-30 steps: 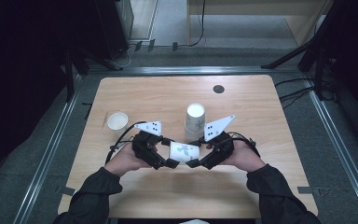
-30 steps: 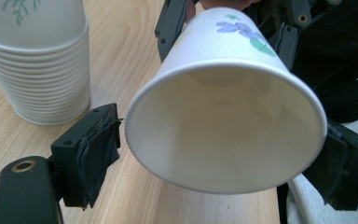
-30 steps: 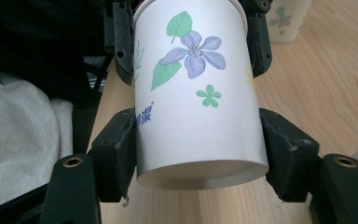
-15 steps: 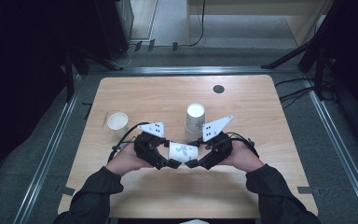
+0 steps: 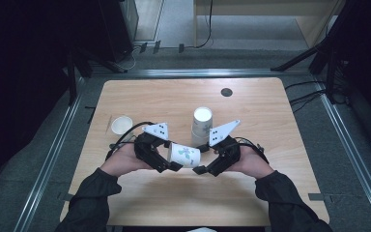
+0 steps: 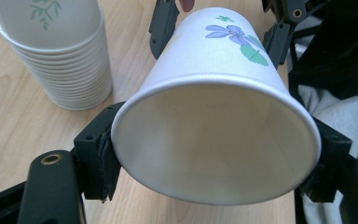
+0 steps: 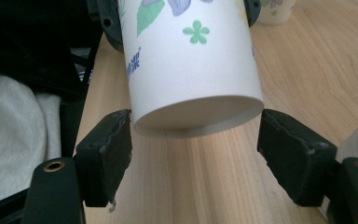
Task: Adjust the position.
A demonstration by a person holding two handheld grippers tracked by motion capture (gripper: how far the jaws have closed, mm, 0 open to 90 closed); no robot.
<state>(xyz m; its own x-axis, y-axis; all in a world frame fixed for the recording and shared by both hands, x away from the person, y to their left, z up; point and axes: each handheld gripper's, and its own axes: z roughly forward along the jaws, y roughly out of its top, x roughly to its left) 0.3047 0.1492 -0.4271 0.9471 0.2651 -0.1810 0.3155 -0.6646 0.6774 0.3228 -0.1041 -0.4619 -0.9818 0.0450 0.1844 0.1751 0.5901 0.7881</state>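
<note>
Left hand-held gripper clamped on rim end of paper cup, cup lying sideways above counter. Right hand-held gripper jaws just opened, flanking cup base, apart from it. Cup stack just beyond.

A light wooden table stands on a grey floor, framed left, right and far by pale metal rails. A small dark round disc sits in the tabletop near its far edge. Black cables trail over the floor at the right. Far off stands pale wooden furniture, with a dark cabinet at the far left. The sides lie in deep shadow.
</note>
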